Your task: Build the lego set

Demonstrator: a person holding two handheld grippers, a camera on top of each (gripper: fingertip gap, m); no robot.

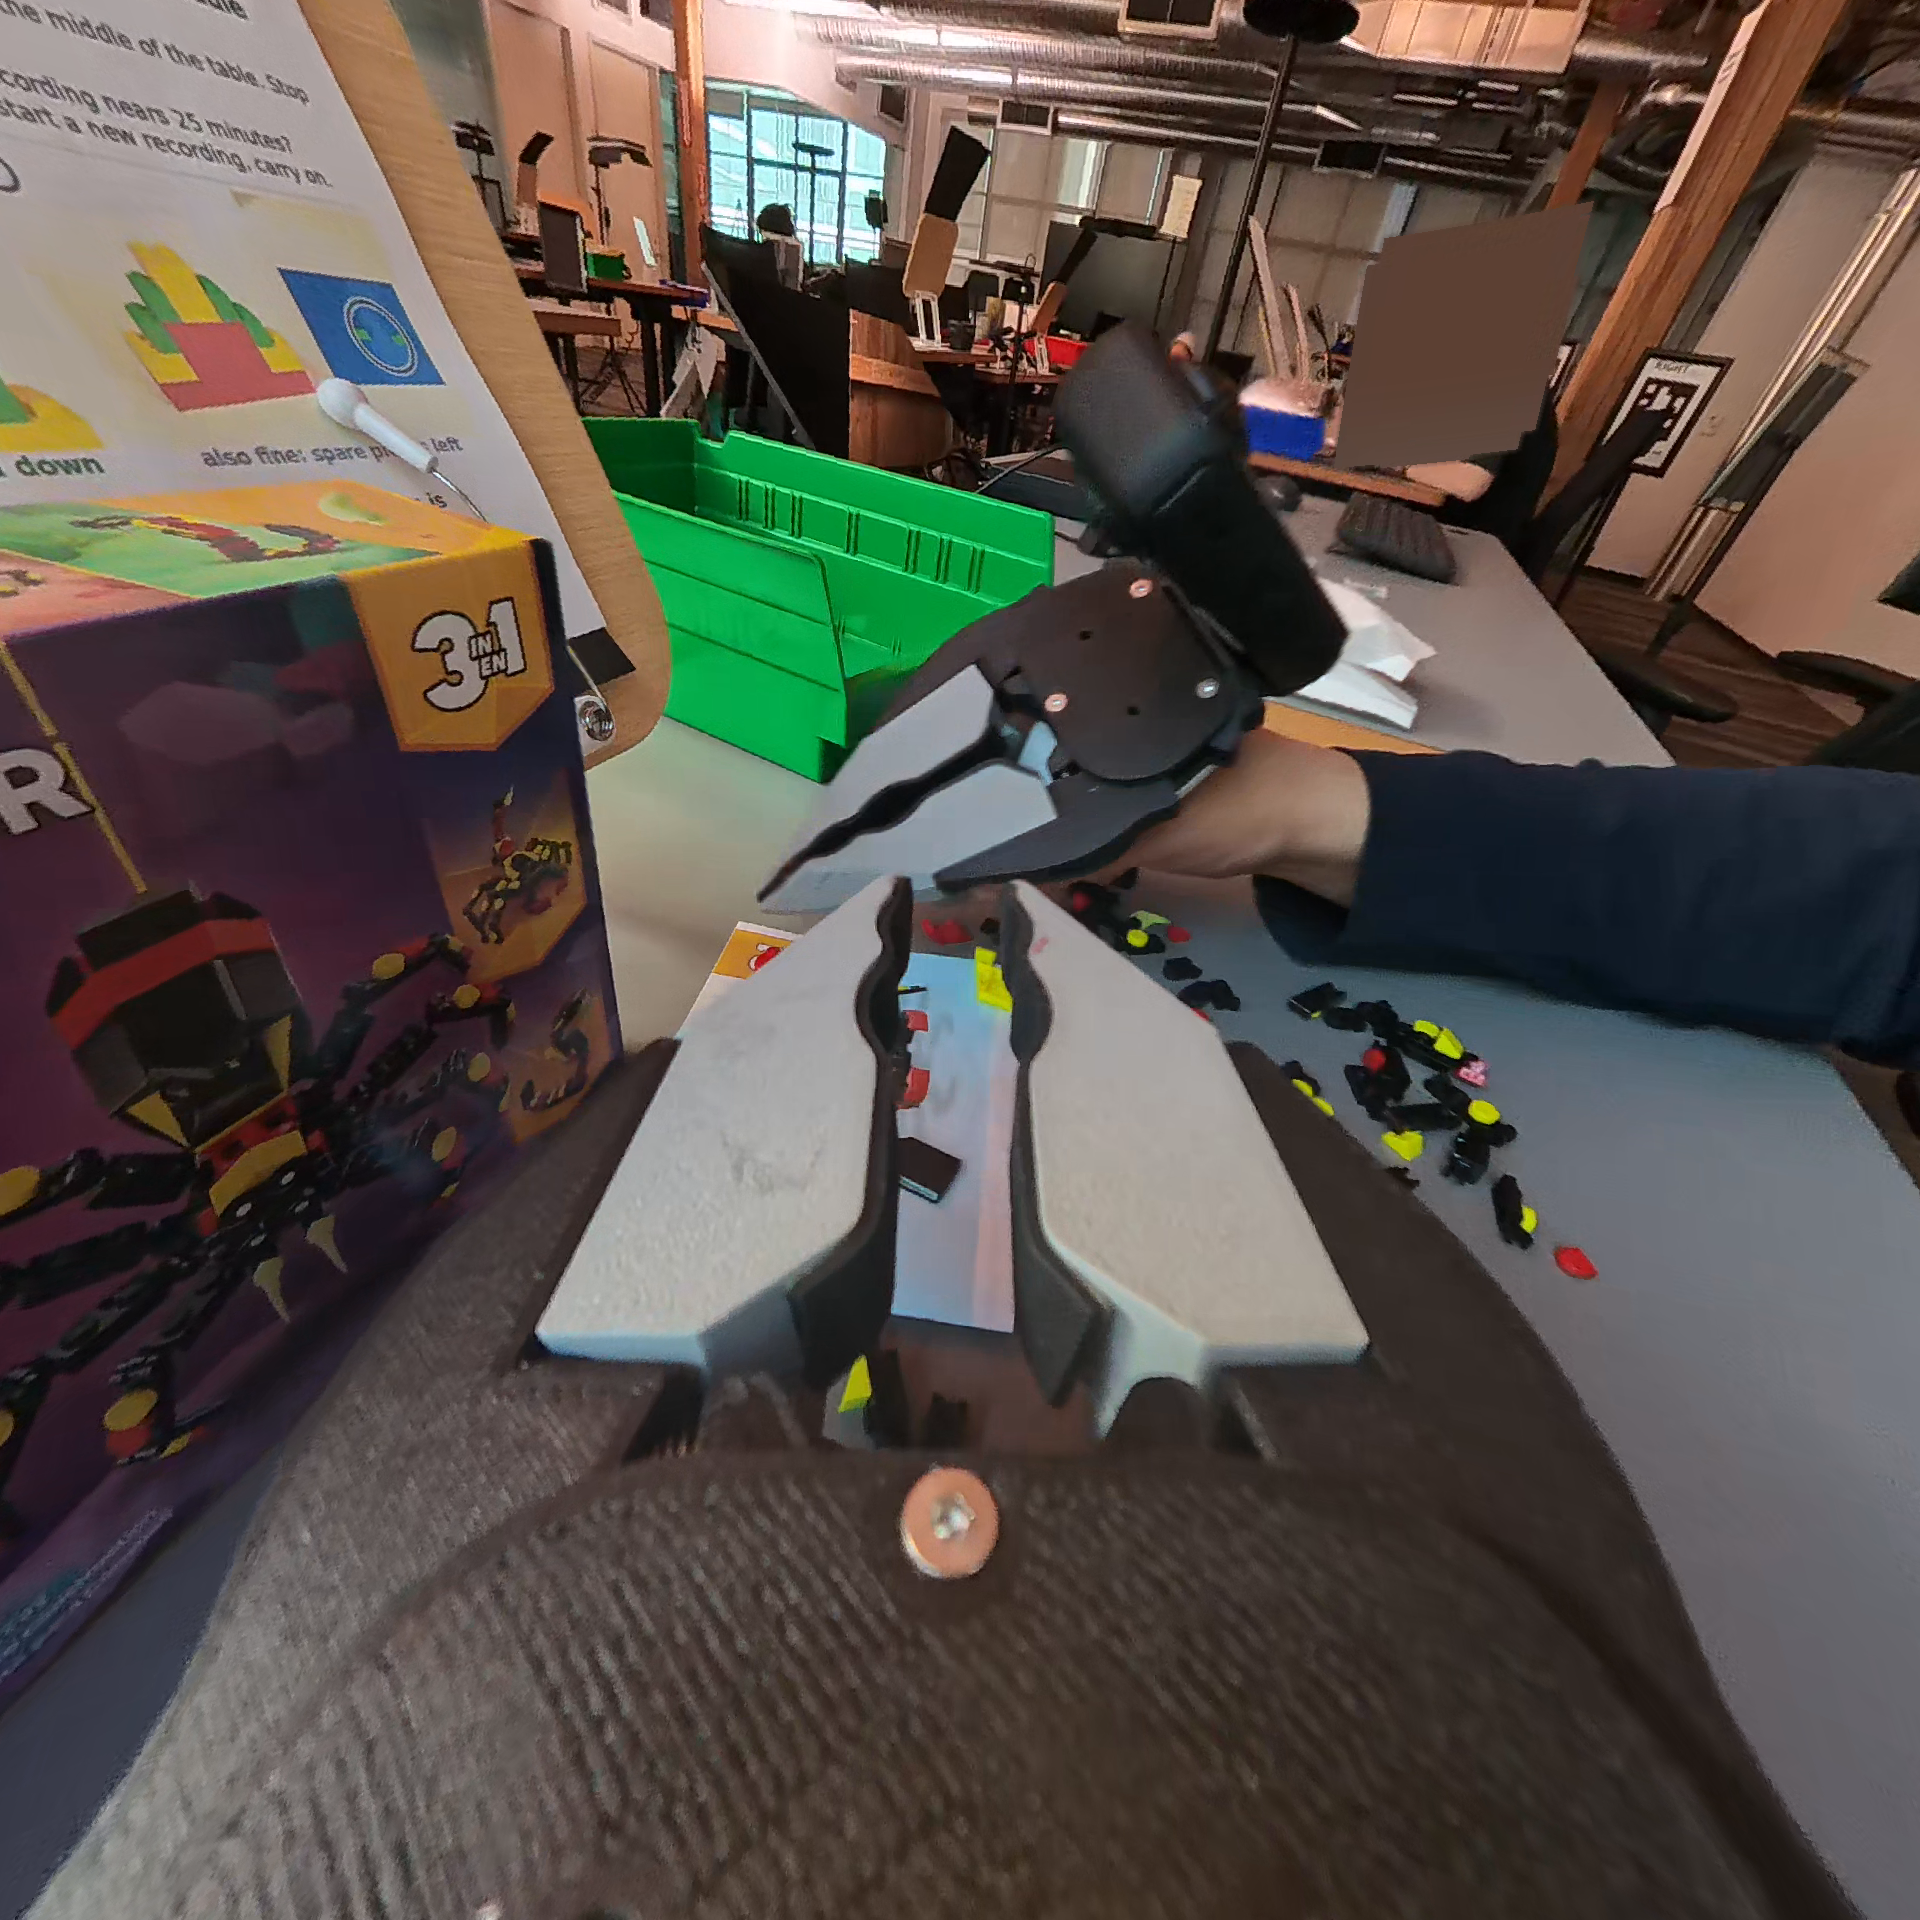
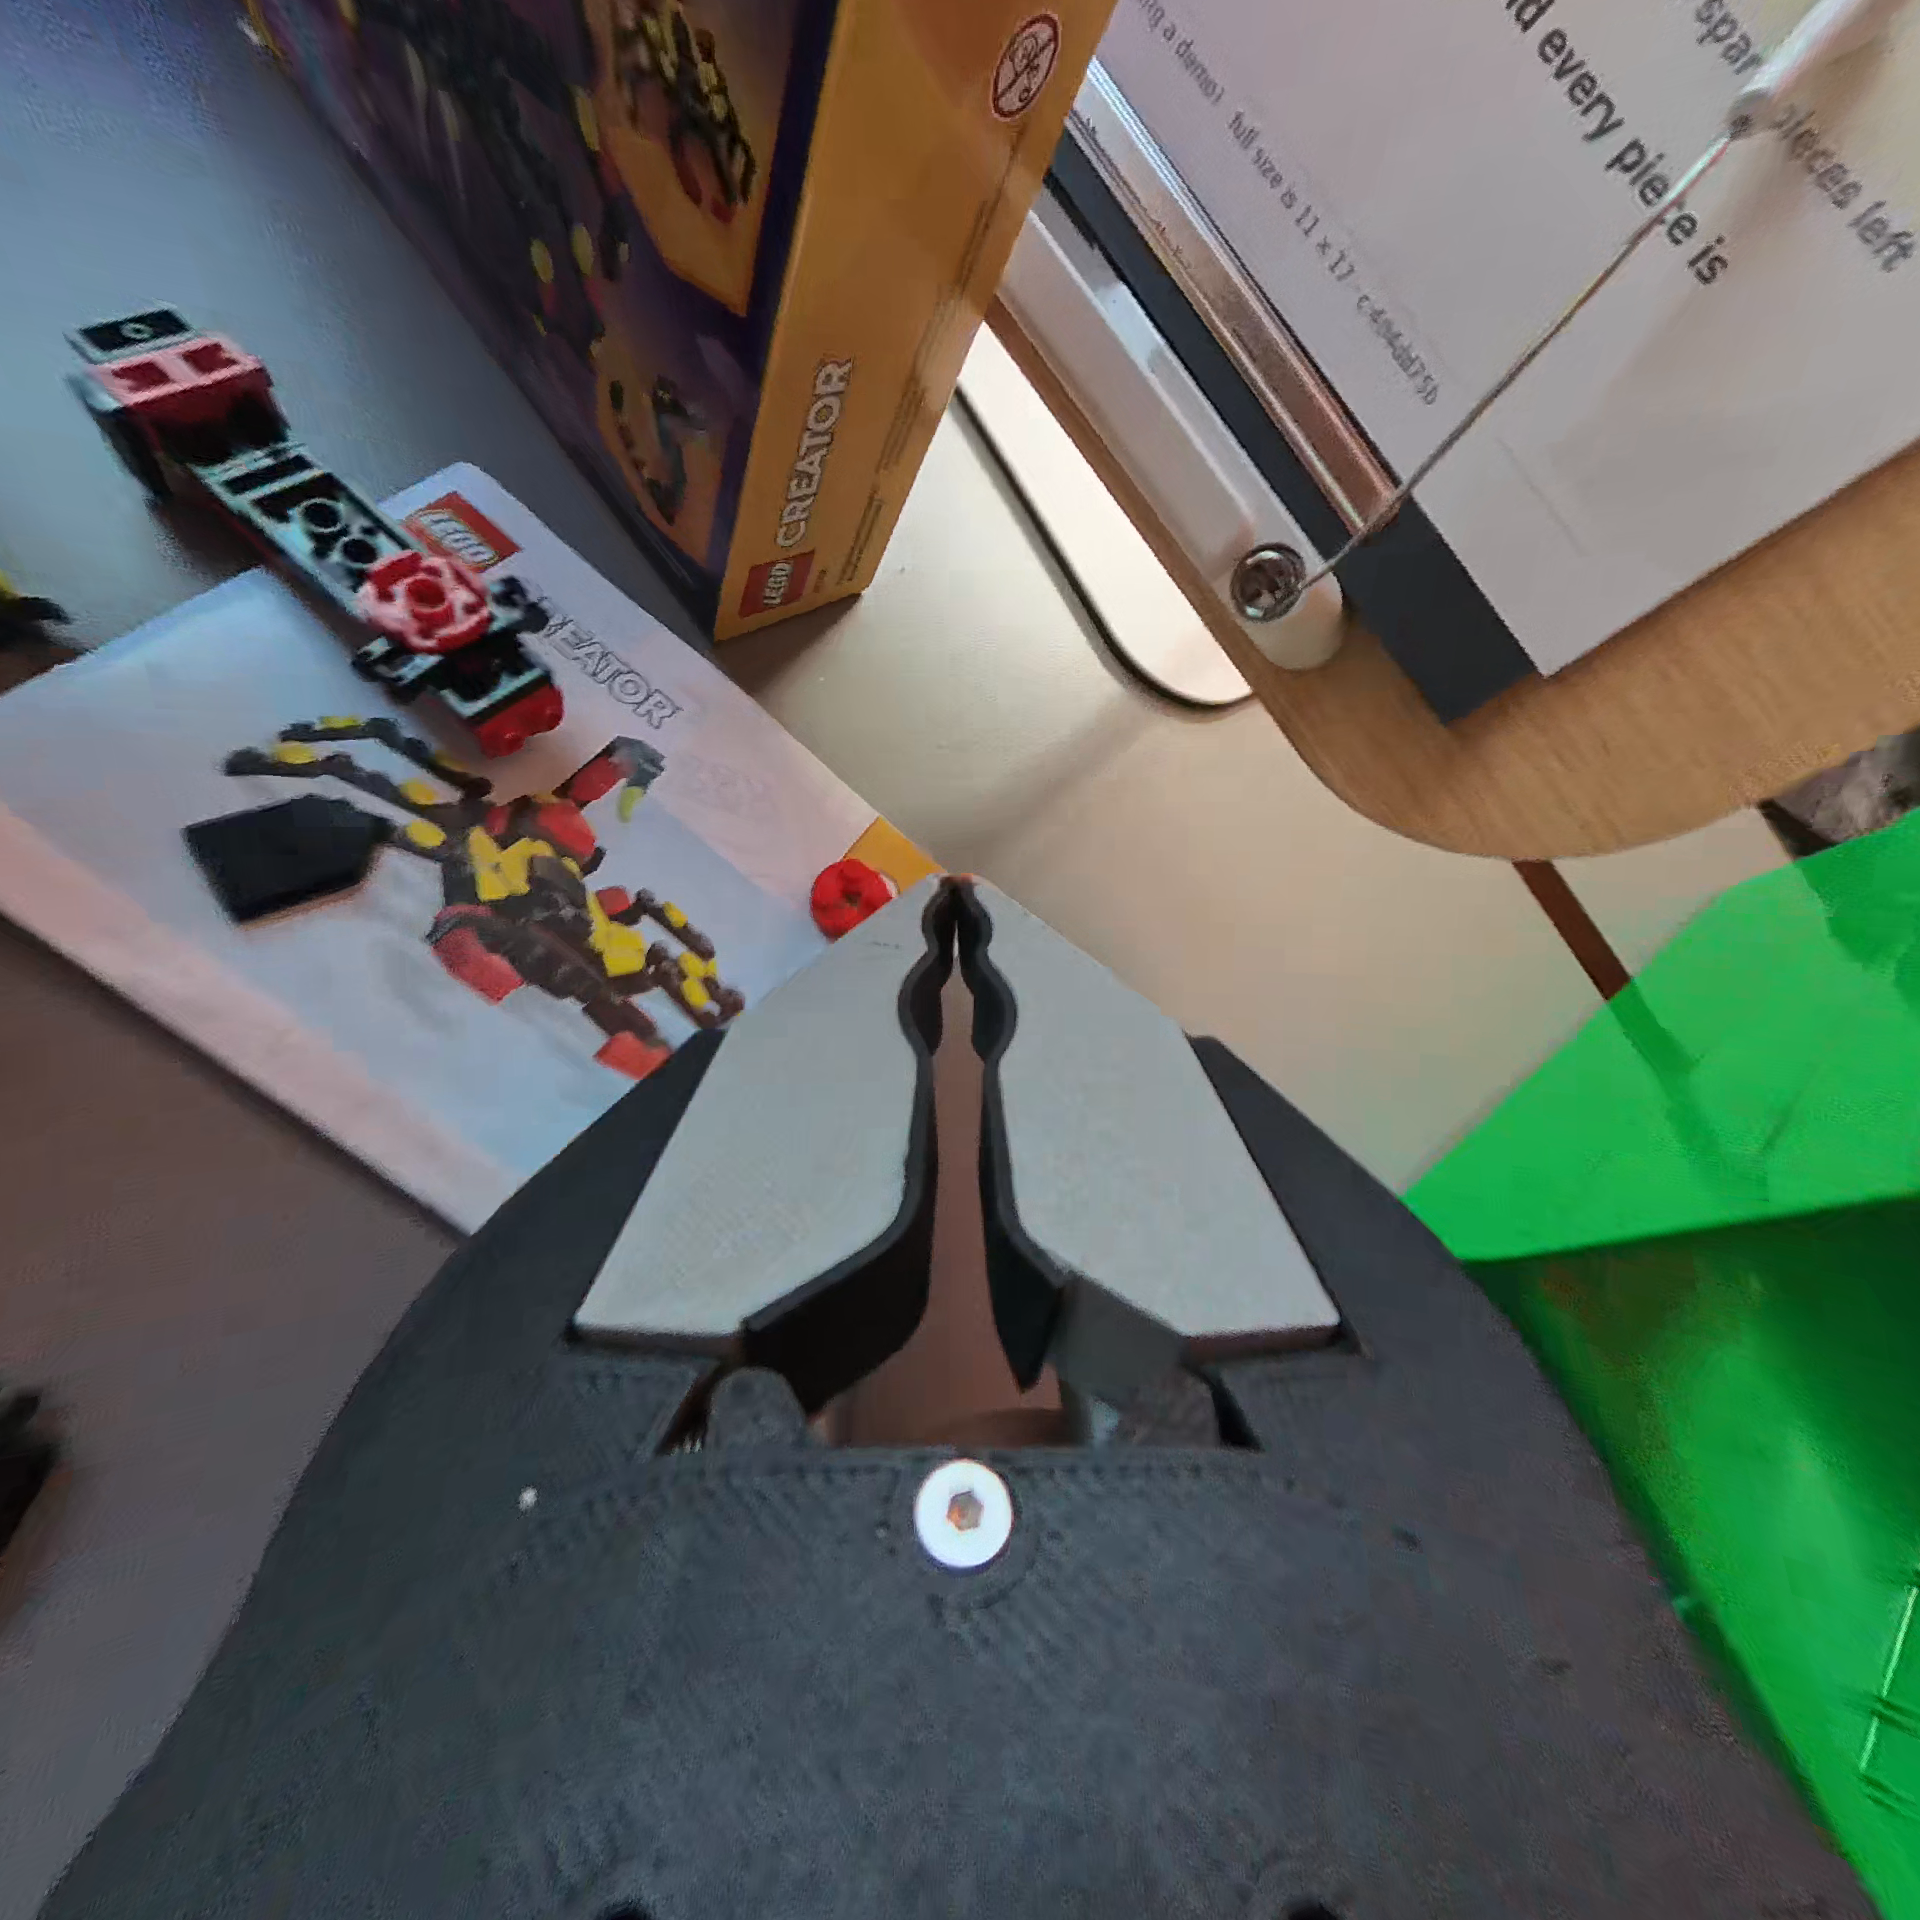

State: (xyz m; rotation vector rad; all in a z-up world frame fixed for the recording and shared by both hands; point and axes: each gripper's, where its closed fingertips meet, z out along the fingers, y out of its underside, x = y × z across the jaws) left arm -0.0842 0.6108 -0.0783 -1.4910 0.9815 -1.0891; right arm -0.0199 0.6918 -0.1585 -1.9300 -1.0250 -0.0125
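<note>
My right gripper (image 2: 957, 914), fingers pressed together seemingly empty, sits just right of the red stud (image 2: 852, 896); left gripper (image 1: 956, 940) slightly spread.

The box (image 1: 291, 935) is glossy printed cardboard. The bin (image 1: 831, 582) is shiny green plastic. The booklet (image 2: 343, 894) is smooth paper. The stand (image 2: 1558, 748) shows wood grain. The left gripper (image 1: 956, 914) has matt, ridged plastic with a metal screw.

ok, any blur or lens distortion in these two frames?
Left wrist view: the other gripper is a bit motion-smeared, the box bows from the wide lens, and the loose bricks are fairly sharp. Right wrist view: the booklet and green bin are soft, while the own fingers stay crisp.
</note>
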